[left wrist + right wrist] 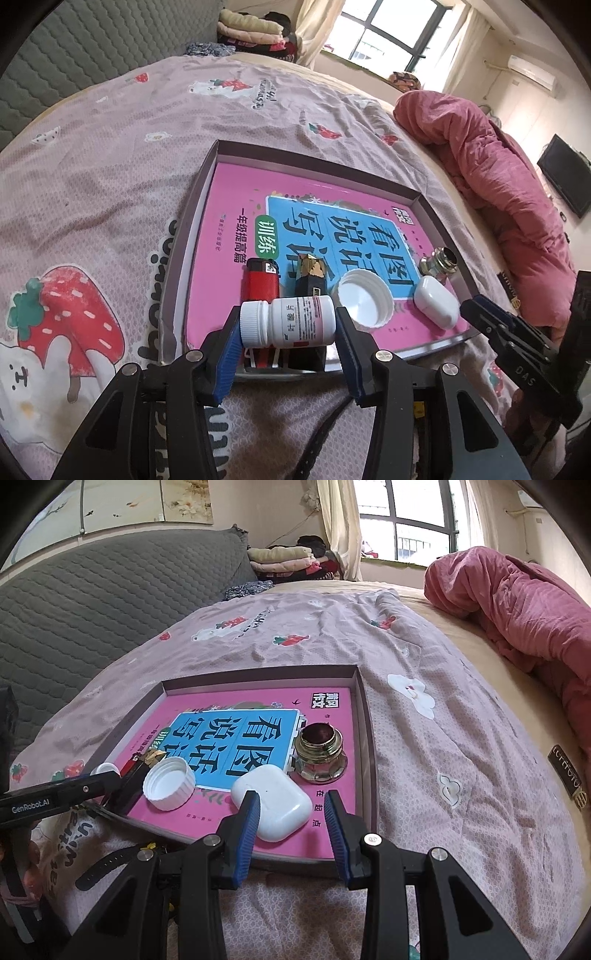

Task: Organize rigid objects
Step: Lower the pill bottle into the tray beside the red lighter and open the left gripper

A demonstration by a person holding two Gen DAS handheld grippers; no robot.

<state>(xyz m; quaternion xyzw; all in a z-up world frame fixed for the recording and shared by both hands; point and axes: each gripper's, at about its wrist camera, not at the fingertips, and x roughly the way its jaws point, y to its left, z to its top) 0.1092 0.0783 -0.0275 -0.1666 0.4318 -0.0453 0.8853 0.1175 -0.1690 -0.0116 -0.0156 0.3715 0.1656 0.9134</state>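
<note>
**Pill bottle clamped in your left gripper, over the tray's near edge**

Pill bottle (288,322) lies on its side between the blue pads of your left gripper (289,325), cap to the left, with both pads pressing its ends. You hold it just above the near edge of the shallow tray (192,206), which sits on the strawberry-print bedspread (110,155).

Inside the tray a pink book (236,192) covers the floor. On it, from left to right along the near side, are a red lighter (260,282), a dark box (310,278), a white upturned cap (364,299) and a white earbud case (273,805). A brass fitting (319,753) stands just beyond the case.

Your right gripper (291,812) hangs partly open over the case. Its left pad overlaps the case's edge while the right pad stands clear, so it grips nothing.
</note>
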